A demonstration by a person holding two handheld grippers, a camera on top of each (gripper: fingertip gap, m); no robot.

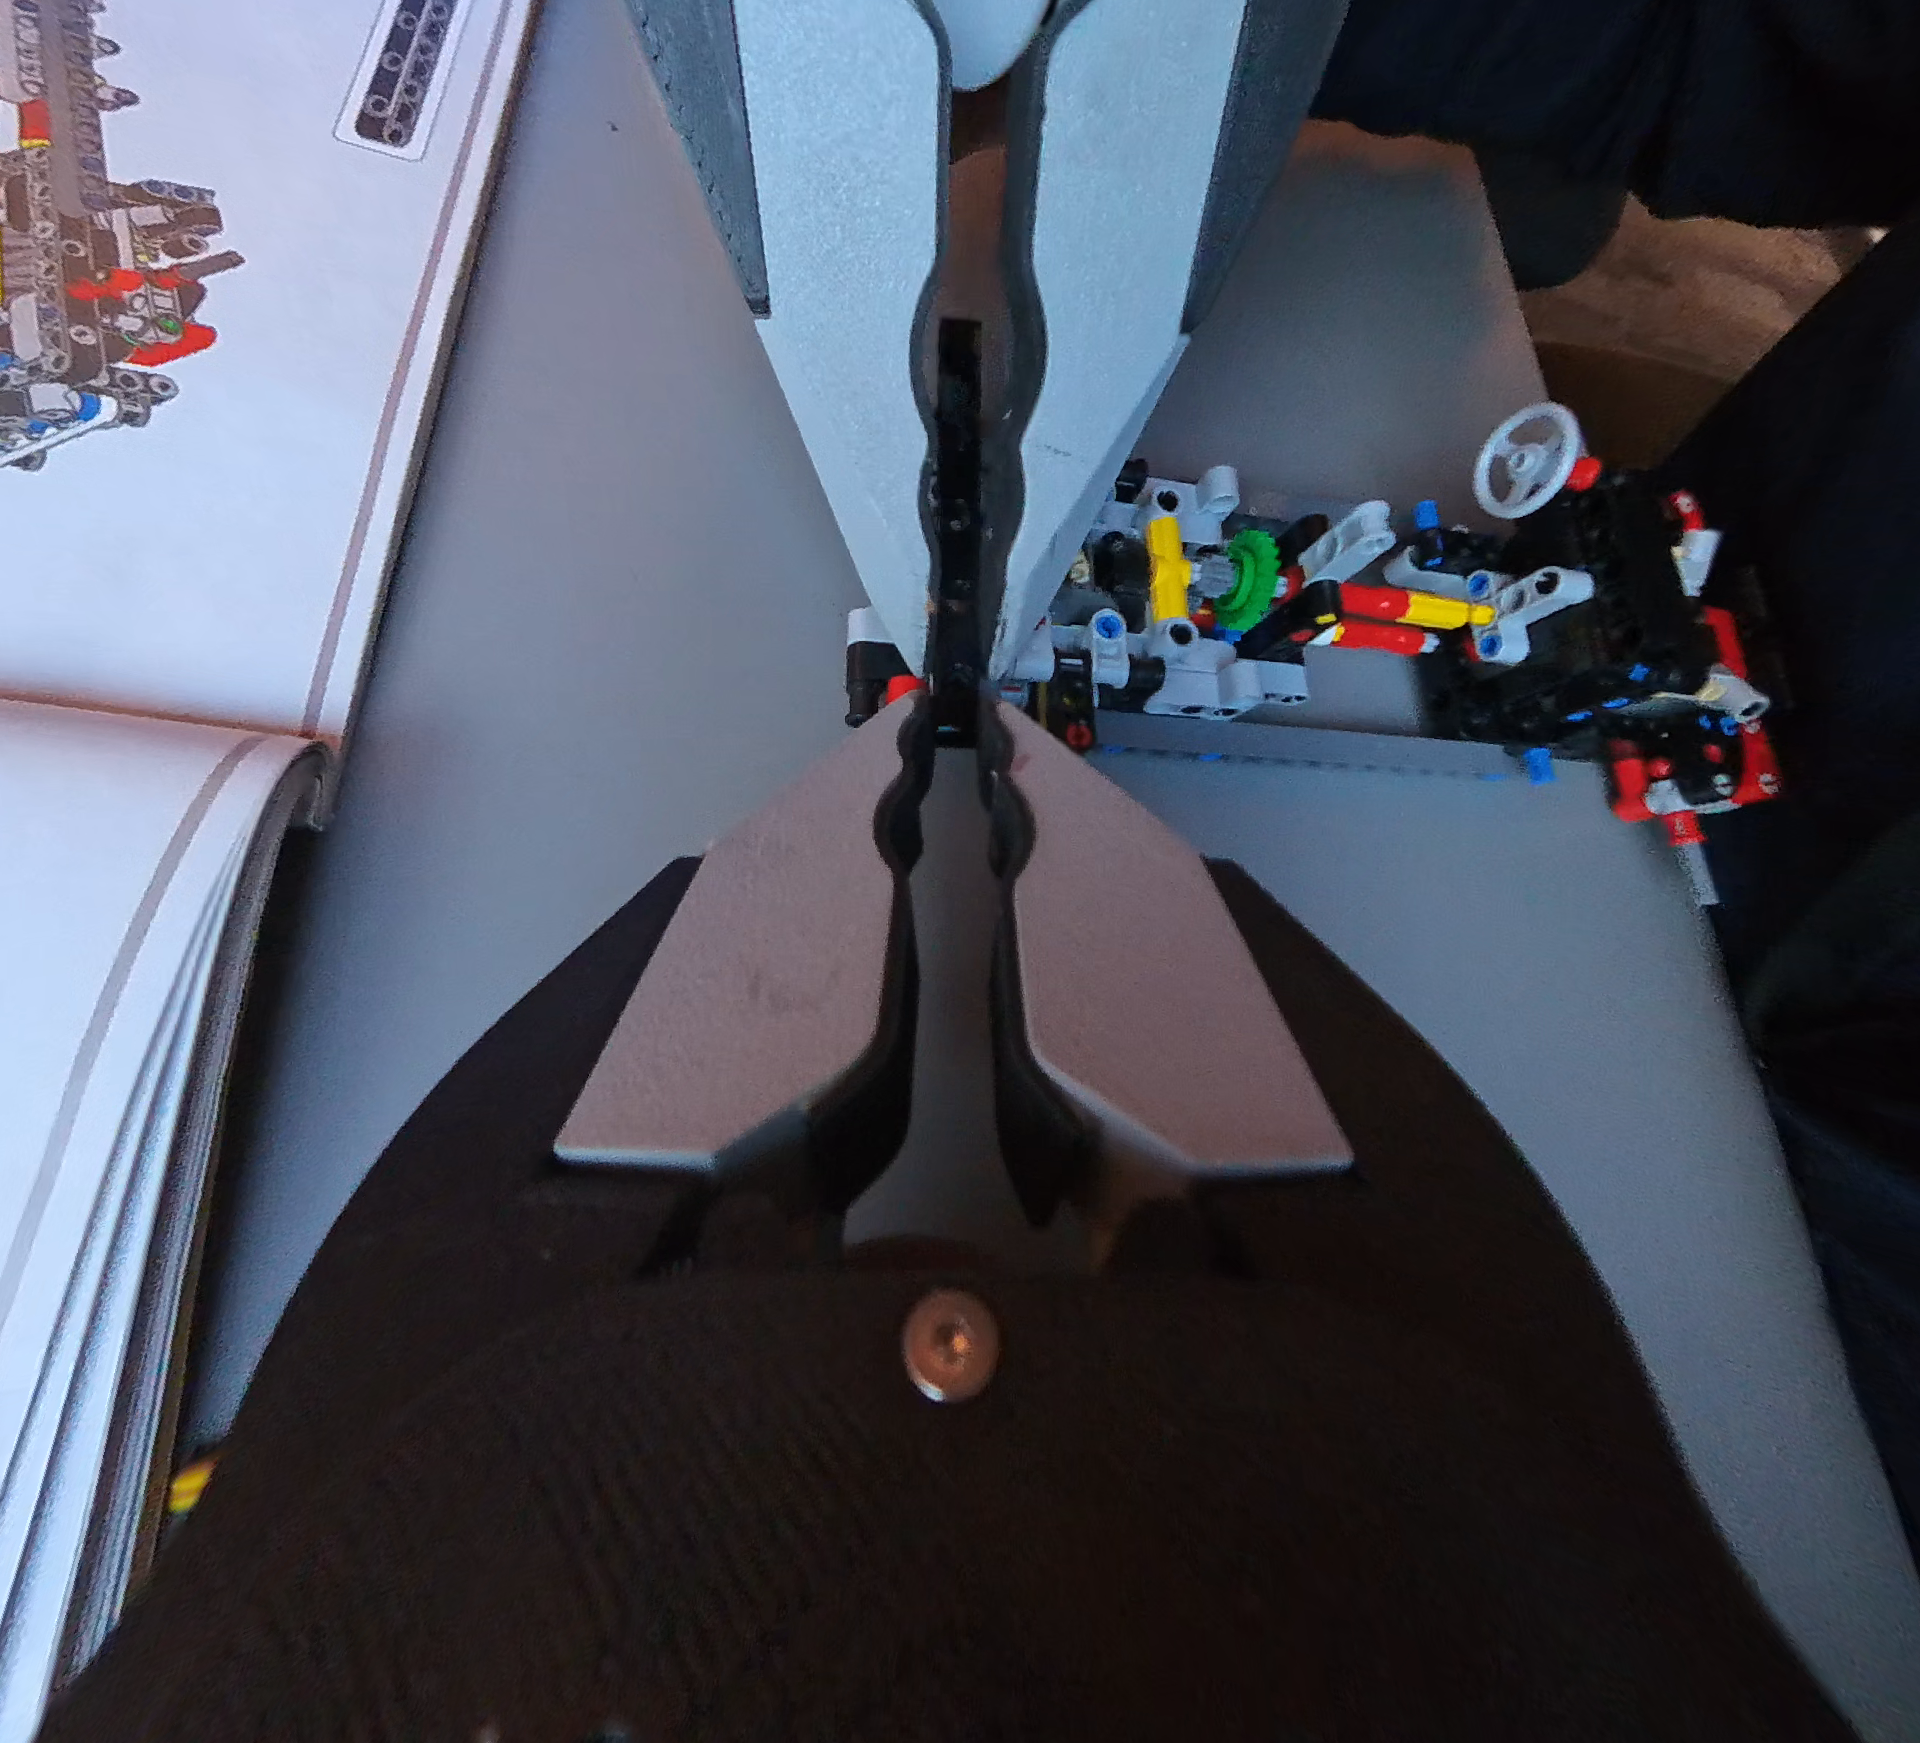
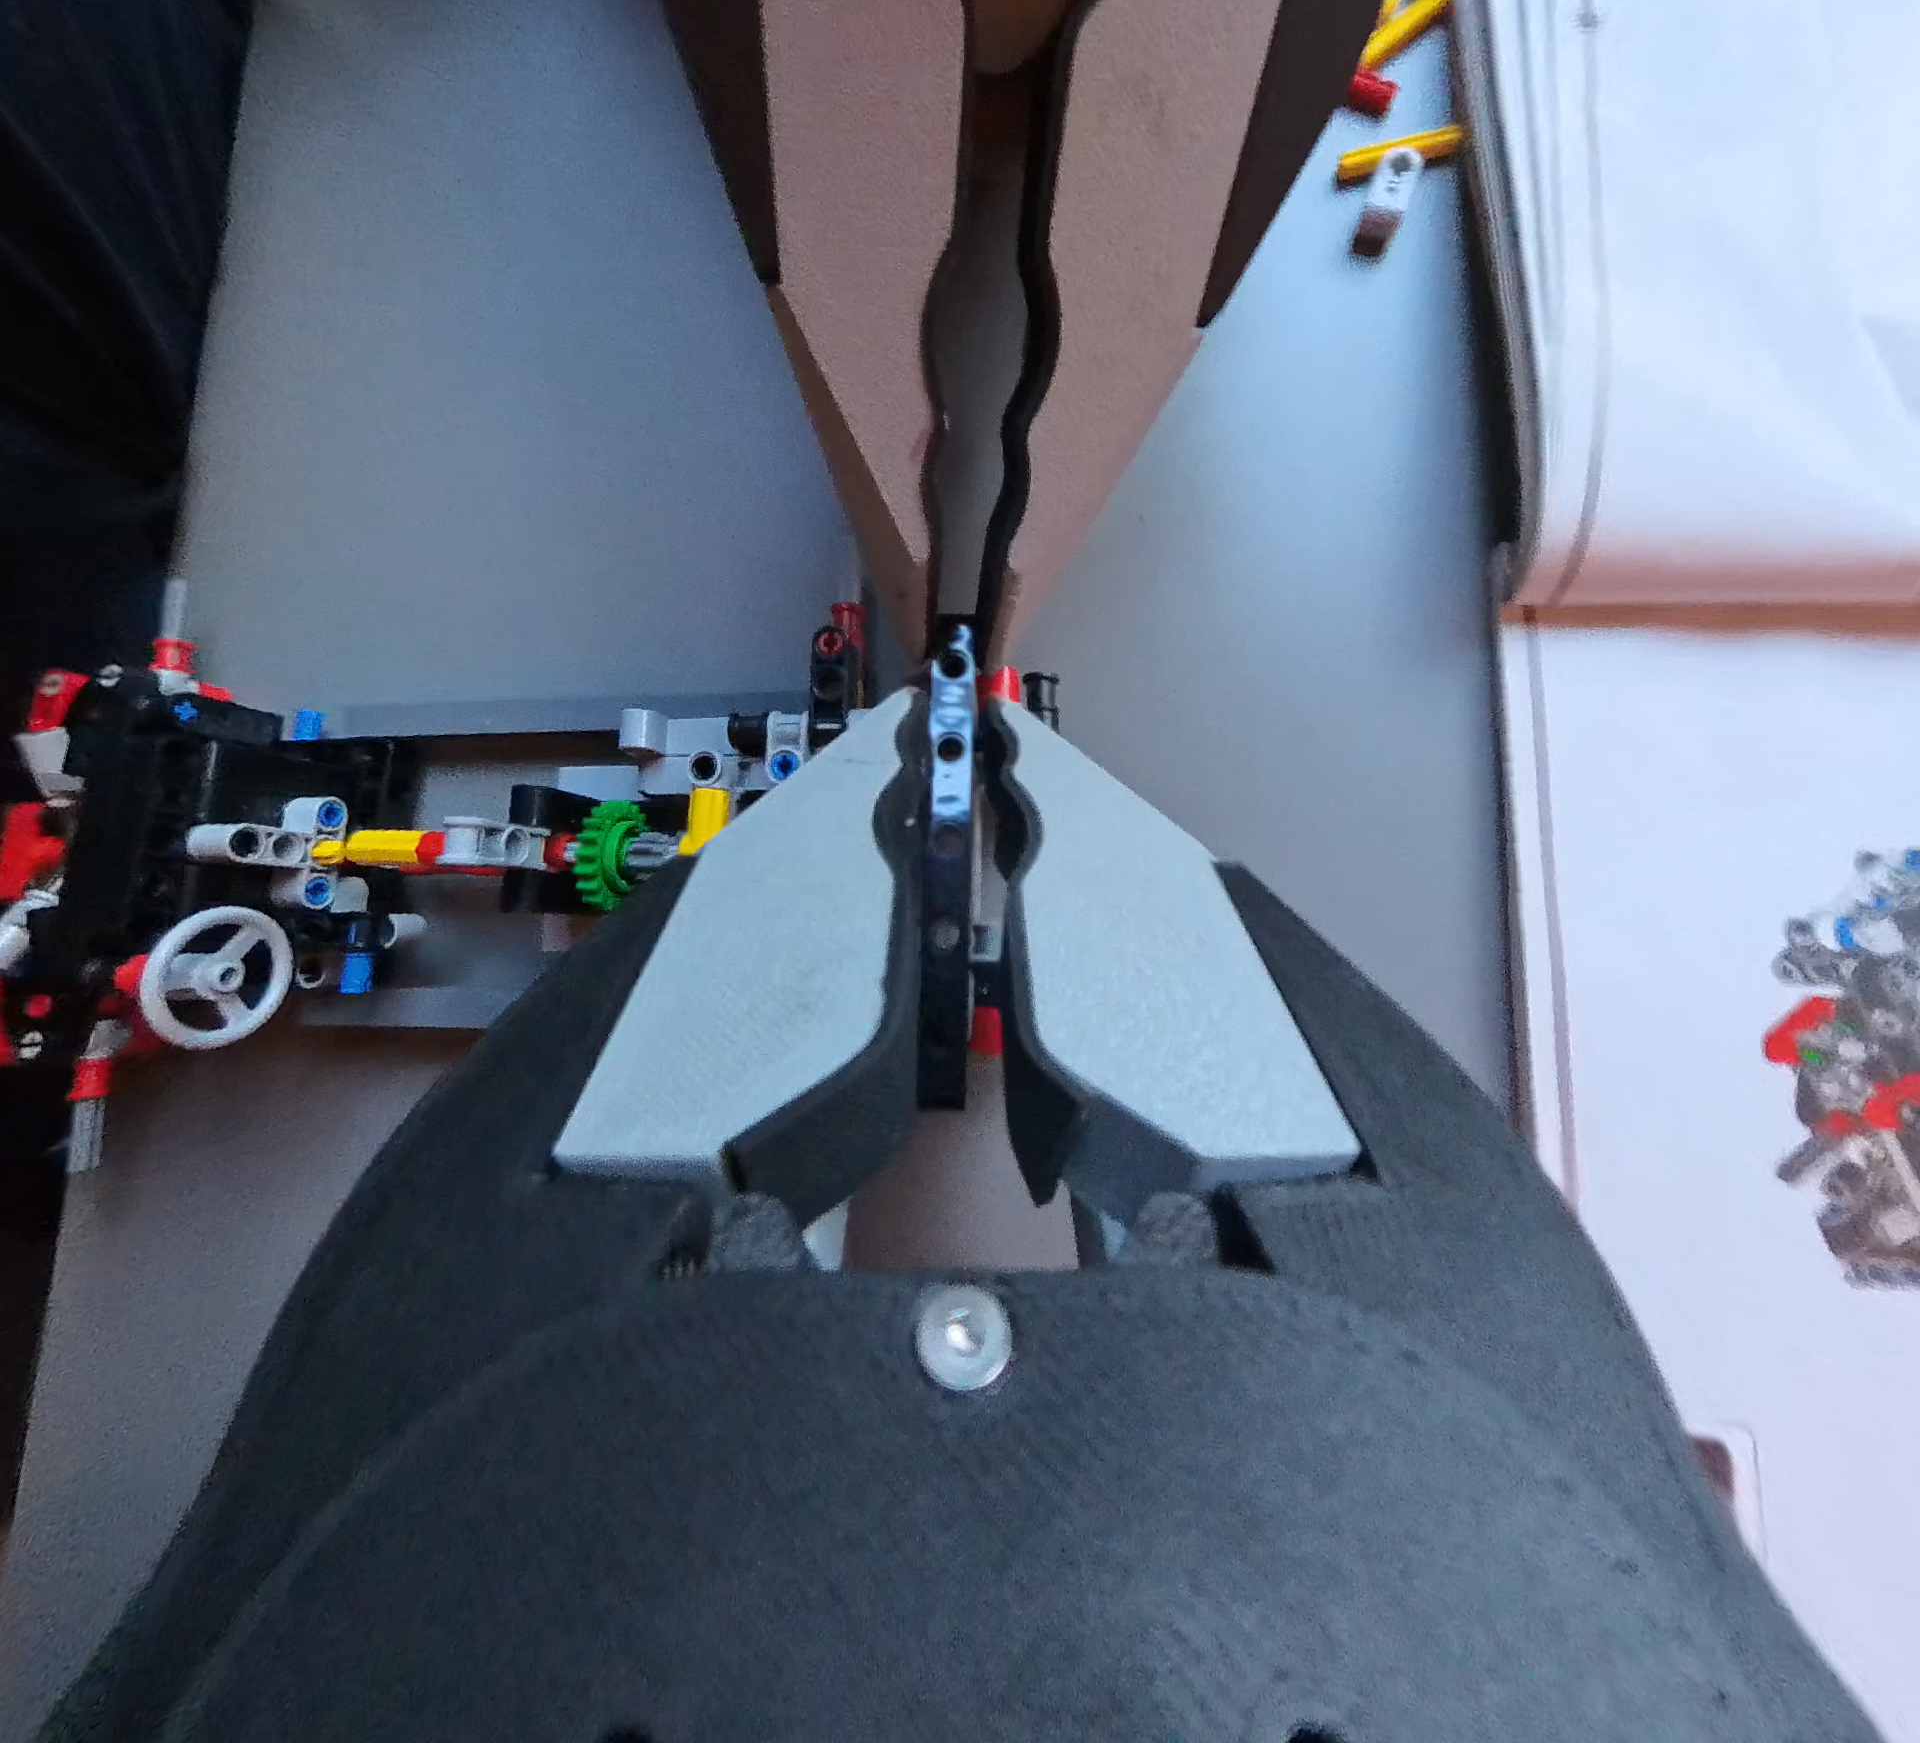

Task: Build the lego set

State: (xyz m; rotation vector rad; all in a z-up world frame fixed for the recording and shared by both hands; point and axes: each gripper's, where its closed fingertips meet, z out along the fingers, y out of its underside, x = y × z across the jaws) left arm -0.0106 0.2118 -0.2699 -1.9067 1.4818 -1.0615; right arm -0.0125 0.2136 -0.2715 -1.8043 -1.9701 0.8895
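Yellow loose rods (image 2: pixel 1403 31) beside the booklet (image 2: pixel 1714 239) show only in the right wrist view

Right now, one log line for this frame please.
left claw: tip on black beam end | right claw: clamps black beam | beside: brick model | open manual

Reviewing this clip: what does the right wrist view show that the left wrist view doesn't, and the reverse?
Only the right wrist view: loose yellow and red pieces by the open instruction book, and the holes along the black beam's face.

Only the left wrist view: the book's boxed drawing of a dark beam and dark clothing beyond the table.

Both: the right gripper and left gripper meeting tip to tip, each closed on the beam, beside the brick model with green gear and white steering wheel.
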